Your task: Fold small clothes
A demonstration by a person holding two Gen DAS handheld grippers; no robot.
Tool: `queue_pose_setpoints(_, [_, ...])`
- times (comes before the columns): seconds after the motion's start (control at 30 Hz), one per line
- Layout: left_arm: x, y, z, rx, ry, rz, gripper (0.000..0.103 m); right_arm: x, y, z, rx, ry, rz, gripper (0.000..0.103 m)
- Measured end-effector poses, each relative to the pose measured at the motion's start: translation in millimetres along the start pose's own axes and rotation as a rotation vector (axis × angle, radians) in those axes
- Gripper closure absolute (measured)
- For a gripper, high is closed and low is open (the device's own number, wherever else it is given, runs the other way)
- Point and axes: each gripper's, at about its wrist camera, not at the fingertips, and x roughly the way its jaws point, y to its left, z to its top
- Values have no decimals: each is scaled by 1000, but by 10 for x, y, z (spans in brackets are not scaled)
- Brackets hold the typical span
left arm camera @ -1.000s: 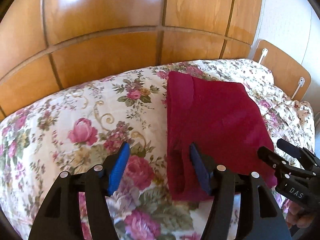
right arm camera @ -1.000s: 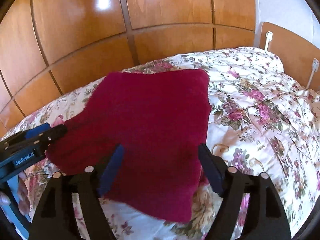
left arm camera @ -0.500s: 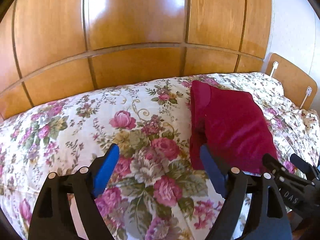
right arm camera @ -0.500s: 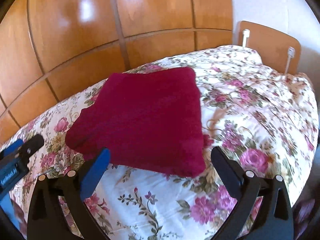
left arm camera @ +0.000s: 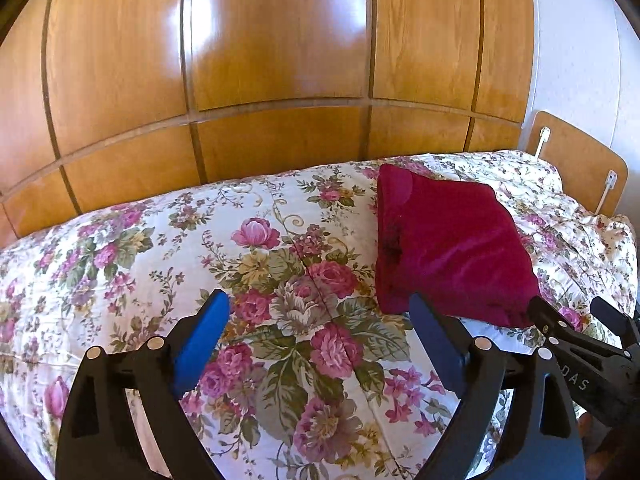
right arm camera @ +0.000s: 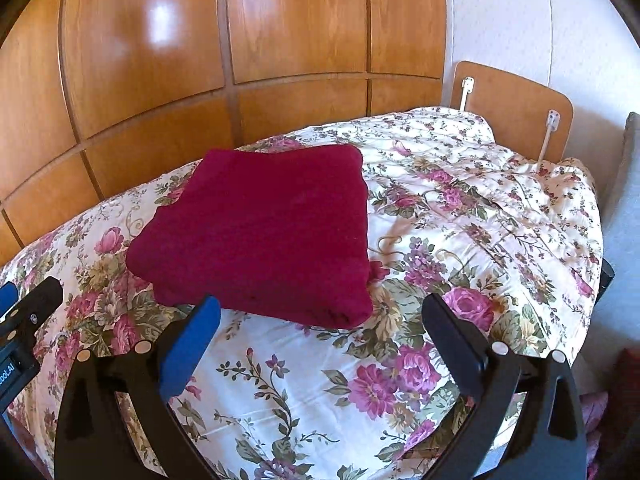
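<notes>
A dark red garment [right arm camera: 264, 232] lies folded into a thick square on the floral bedspread [right arm camera: 460, 220]. It also shows in the left wrist view [left arm camera: 448, 244], to the right. My left gripper [left arm camera: 320, 320] is open and empty above the bedspread [left arm camera: 160, 240], left of and nearer than the garment. My right gripper [right arm camera: 320, 320] is open and empty, just in front of the garment's near edge, not touching it. Each gripper shows at the edge of the other's view: the right gripper [left arm camera: 576, 316] and the left gripper [right arm camera: 28, 300].
A glossy wooden panelled wall [left arm camera: 280, 80] runs along the far side of the bed. A wooden headboard [right arm camera: 516, 108] with white cable fittings stands at the right. A white wall [right arm camera: 520, 20] is beyond it. The bed's edge drops off at the right.
Both grippers have pulled back and up from the folded garment, which they were over or touching a second ago. The garment stays flat on the bed.
</notes>
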Motion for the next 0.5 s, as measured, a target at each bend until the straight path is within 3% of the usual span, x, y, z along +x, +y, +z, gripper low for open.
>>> queue_pose_setpoints(0.5, [-56,14,53,-20,-19,-18,11,-157,72,53,6,-62,-21,2])
